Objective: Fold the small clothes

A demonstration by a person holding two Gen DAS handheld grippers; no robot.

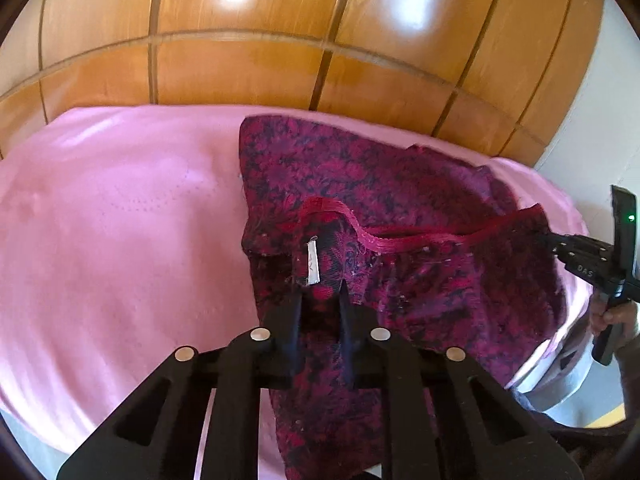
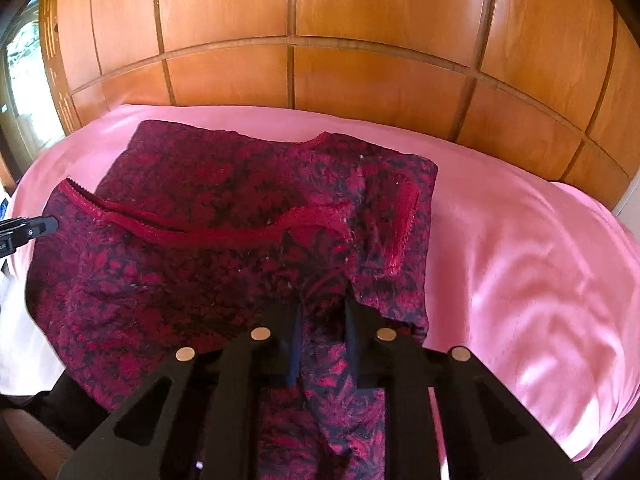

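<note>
A dark red and purple floral garment (image 1: 400, 184) with red lace trim (image 1: 400, 242) and a white label (image 1: 312, 262) lies partly lifted on a pink sheet (image 1: 120, 220). My left gripper (image 1: 320, 292) is shut on a fold of it just below the label. At the right edge, my right gripper (image 1: 550, 240) pinches the trimmed corner. In the right wrist view the garment (image 2: 200, 176) spreads over the sheet (image 2: 520, 220). There my right gripper (image 2: 324, 304) is shut on a bunched fold, and my left gripper (image 2: 52, 224) holds the left corner.
A glossy wooden panelled wall (image 1: 280, 20) stands right behind the bed. A person's hand (image 1: 616, 316) holds the right gripper's handle. White cloth (image 2: 16, 340) lies at the left edge and a window (image 2: 20, 60) shows at far left. Bare pink sheet stretches on both sides of the garment.
</note>
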